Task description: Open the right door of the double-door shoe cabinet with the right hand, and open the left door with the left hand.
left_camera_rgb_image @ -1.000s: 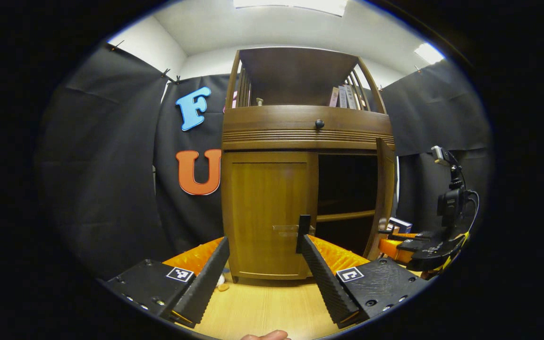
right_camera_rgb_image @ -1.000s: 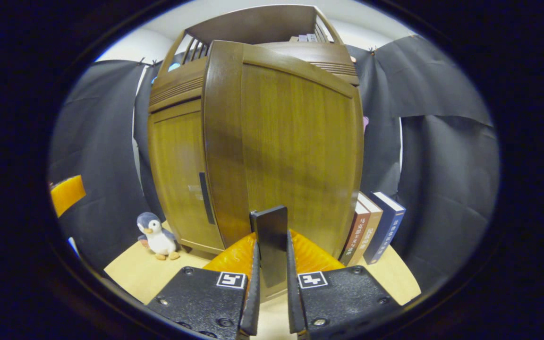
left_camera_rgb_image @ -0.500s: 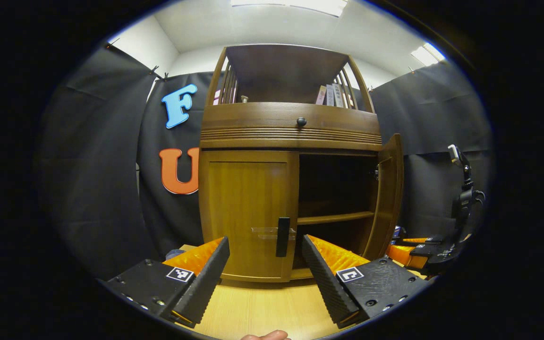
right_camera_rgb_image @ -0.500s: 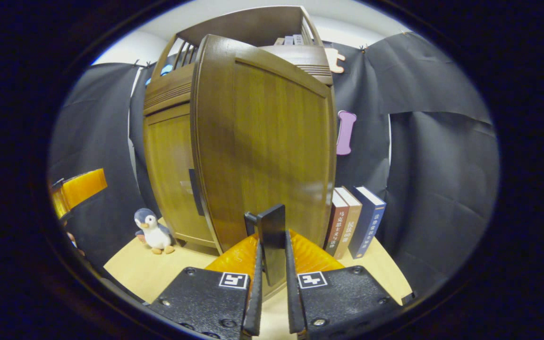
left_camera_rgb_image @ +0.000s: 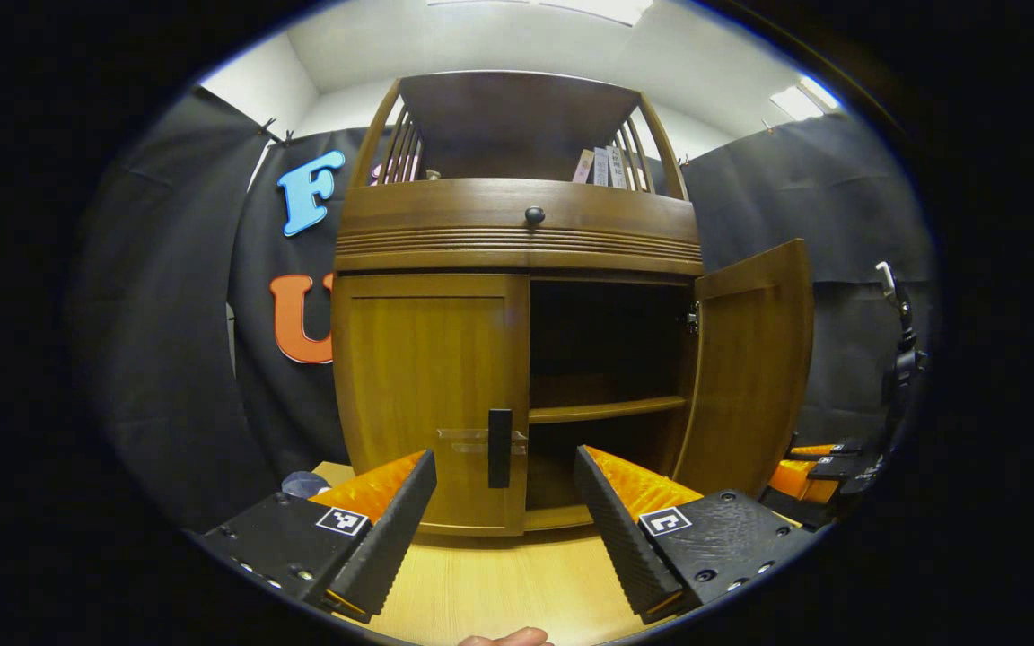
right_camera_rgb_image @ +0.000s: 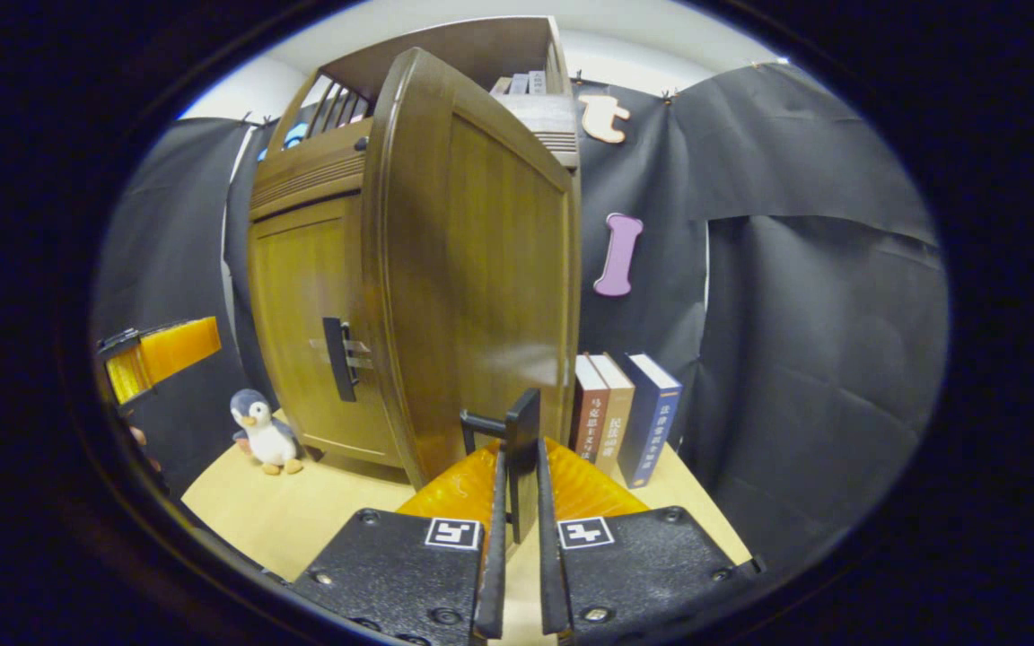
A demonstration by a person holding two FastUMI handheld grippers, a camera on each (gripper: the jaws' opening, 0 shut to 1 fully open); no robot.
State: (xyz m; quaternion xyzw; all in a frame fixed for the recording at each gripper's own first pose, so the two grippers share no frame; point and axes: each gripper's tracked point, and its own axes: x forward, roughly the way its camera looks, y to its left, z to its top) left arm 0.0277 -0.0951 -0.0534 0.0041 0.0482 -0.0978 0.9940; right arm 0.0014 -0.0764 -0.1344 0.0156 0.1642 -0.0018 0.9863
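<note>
The cabinet (left_camera_rgb_image: 517,242) is glossy brown wood with a ribbed band, a round knob (left_camera_rgb_image: 534,215) and a slatted top shelf, standing on a pale wood-grain surface (left_camera_rgb_image: 499,583). Its right door (left_camera_rgb_image: 750,368) stands swung open, showing a dark interior with one shelf board (left_camera_rgb_image: 607,410); the left door (left_camera_rgb_image: 432,386) is shut, its flat dark bar handle (left_camera_rgb_image: 500,435) untouched. The left gripper (left_camera_rgb_image: 503,511) hangs before that handle, ribbed jaws wide apart and empty. The right gripper (right_camera_rgb_image: 517,538) has its jaws closed on the right door's handle (right_camera_rgb_image: 523,449), a thin dark bar. In the right gripper view a plush penguin (right_camera_rgb_image: 261,431) and three upright books (right_camera_rgb_image: 625,413) flank the cabinet; the interior's depths are too dark to make out.
</note>
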